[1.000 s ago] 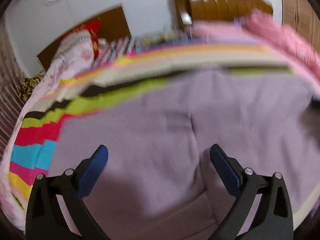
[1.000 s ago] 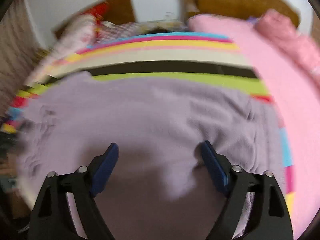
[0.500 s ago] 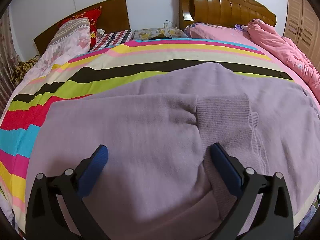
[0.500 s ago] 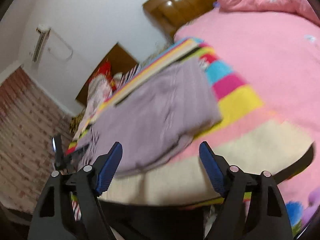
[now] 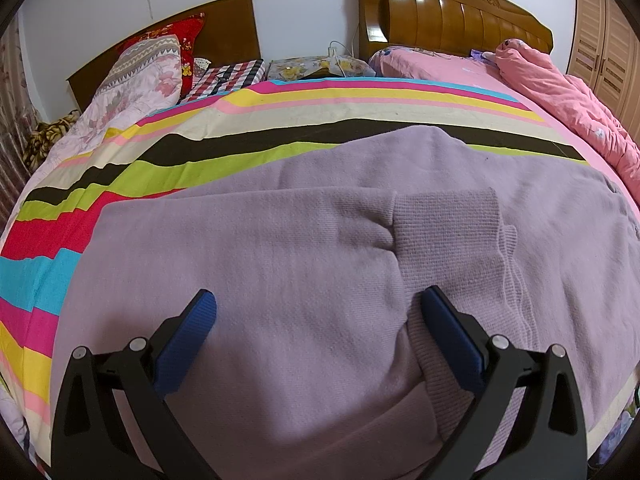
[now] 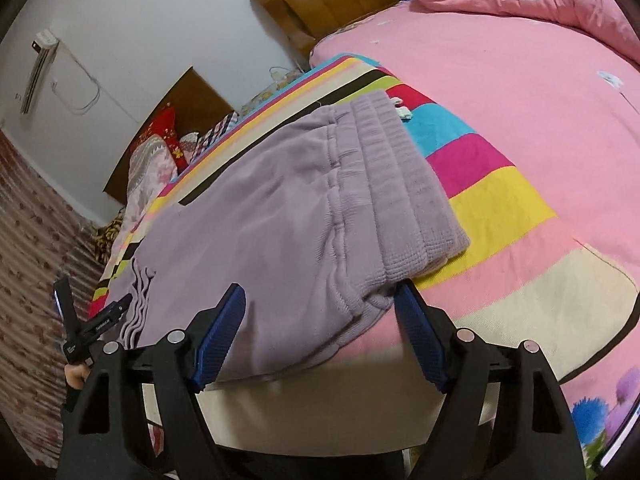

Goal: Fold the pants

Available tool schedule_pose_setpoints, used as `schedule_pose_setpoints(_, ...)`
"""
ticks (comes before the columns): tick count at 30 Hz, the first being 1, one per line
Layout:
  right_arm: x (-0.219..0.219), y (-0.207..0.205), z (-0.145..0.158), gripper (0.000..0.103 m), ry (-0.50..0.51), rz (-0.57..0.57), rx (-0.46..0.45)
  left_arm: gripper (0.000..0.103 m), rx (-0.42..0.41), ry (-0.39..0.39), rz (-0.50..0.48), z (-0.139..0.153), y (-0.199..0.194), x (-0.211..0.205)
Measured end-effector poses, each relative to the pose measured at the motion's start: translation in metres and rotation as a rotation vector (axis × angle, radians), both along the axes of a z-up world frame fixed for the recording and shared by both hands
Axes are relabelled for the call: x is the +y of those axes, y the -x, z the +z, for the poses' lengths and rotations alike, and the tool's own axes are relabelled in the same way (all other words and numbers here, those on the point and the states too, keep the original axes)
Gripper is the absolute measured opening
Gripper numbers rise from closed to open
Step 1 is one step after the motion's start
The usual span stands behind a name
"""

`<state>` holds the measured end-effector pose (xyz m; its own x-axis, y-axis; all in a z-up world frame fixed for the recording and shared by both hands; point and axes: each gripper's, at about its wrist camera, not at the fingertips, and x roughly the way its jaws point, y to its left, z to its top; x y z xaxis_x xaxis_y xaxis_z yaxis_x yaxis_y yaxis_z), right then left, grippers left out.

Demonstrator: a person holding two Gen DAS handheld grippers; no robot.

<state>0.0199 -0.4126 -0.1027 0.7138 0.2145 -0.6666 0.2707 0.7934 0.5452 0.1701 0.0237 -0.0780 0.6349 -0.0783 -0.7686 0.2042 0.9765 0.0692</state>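
Lilac sweatpants lie folded at the bed's near edge; left gripper and right gripper gape empty. Pinch both layers squarely at the waistband corner.

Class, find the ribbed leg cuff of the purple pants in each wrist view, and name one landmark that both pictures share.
Left wrist view: the ribbed cuff lies right of centre, just beyond the right fingertip.
Right wrist view: it shows as a wavy edge at lower left, beside the other gripper.
Shared landmark: the carved wooden headboard behind the pink bed.
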Motion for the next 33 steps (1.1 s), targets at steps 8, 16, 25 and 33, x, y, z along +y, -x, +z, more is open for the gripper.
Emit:
schedule_pose_setpoints(8, -0.015, -0.008, -0.005, 0.076, -0.168, -0.091, -0.037, 0.102, 0.001, 0.002, 0.001, 0.0, -0.001, 0.001)
schedule_pose_setpoints(16, -0.003, -0.015, 0.001, 0.068, -0.081, -0.032, 0.037, 0.102, 0.002, 0.008, 0.003, 0.0, -0.001, 0.0)
schedule_pose_setpoints(25, -0.006, -0.013, -0.005, 0.046, -0.054, -0.13, 0.014, 0.102, 0.002, 0.009, 0.003, 0.0, -0.001, -0.001)
schedule_pose_setpoints(33, -0.012, 0.002, -0.015, 0.038, -0.148, -0.149, -0.064, 0.102, 0.002, 0.008, 0.004, 0.0, -0.001, -0.001)
